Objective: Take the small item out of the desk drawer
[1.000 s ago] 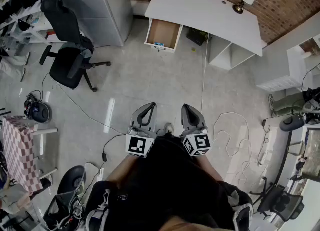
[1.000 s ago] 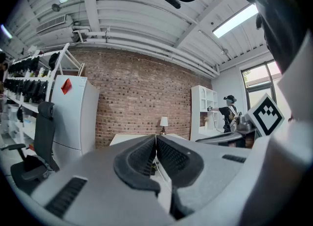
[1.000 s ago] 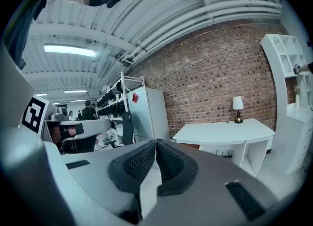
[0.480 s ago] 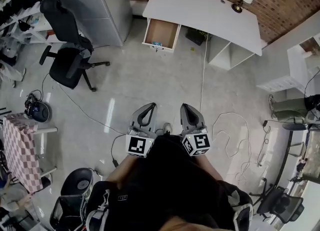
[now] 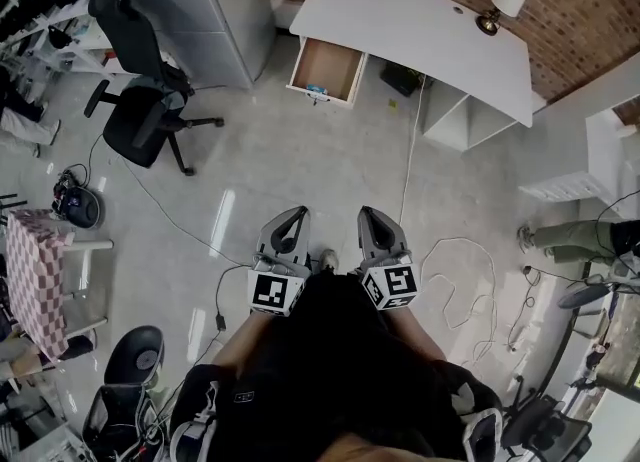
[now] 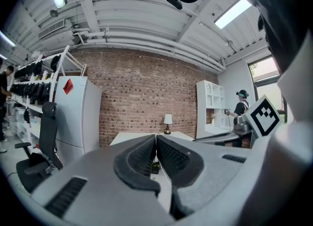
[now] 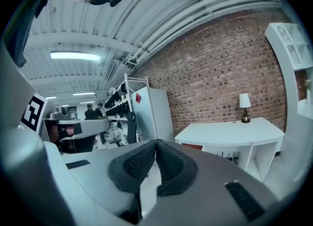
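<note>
So I'm only approaching: left gripper [image 5: 299, 212] and right gripper [image 5: 367, 213] both pinched together, empty, well apart from the desk [image 5: 420, 30]. The small item [image 5: 318, 89] lies in the open drawer [image 5: 328, 62], by its front wall; next I must close in and part the jaws

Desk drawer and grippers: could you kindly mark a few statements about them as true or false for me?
1. The desk drawer stands pulled open. True.
2. A lamp stands on the white desk. True.
3. The left gripper holds the small item. False: its fingers are together with nothing between them, and a small blue item lies in the drawer.
4. The right gripper has reached the drawer. False: it is close to the person's body, well short of the desk across the floor, and it is shut and empty.
</note>
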Motion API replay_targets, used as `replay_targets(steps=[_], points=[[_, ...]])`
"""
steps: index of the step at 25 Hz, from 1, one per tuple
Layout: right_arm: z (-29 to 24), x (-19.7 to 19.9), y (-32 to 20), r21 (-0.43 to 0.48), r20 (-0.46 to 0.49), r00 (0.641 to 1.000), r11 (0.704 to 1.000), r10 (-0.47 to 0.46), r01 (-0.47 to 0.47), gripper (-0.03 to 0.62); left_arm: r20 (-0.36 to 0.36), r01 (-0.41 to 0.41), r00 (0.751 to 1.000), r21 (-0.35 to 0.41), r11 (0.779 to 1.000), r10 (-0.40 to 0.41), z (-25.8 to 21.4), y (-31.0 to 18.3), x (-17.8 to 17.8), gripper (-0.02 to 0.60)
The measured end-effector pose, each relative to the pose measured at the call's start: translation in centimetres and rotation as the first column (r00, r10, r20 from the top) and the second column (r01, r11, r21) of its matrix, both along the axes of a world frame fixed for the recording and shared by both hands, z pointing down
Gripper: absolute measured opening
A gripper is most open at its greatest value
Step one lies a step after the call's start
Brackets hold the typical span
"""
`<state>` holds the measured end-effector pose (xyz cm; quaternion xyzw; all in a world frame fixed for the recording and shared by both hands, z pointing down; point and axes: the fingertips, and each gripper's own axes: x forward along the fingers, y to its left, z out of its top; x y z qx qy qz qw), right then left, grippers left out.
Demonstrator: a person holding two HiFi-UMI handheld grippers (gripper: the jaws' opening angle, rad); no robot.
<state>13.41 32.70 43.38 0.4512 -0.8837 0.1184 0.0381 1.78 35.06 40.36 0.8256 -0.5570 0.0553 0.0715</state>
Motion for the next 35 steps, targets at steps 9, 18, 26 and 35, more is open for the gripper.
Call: replay_targets(steps=[9, 18, 26, 35], points=[[1.4, 0.1, -6.4, -0.027, -0.007, 1.000, 1.000, 0.004, -0.004, 0.028, 0.014, -0.032, 0.999, -0.035, 0.999, 0.032, 2.0, -6.1, 0.5, 0.009], [1.1, -3.4, -18.7, -0.010, -0.047, 0.998, 0.999, 0.042, -0.043, 0.028, -0.013, -0.068, 0.998, -0.010, 0.998, 0.068, 2.7, -19.9, -3.1, 0.009], [1.0, -7.4, -30.2, -0.018, -0.066, 0.995, 0.997, 0.071, -0.073, 0.028, -0.011, -0.122, 0.992, -0.045, 0.991, 0.122, 3.8, -32.3, -6.8, 0.009], [2.3, -9.9, -38.8, -0.054, -0.056, 0.998, 0.998, 0.037, -0.040, 0.028, 0.014, -0.074, 0.997, -0.085, 0.994, 0.076, 7.4, -41.8, -8.8, 0.009]])
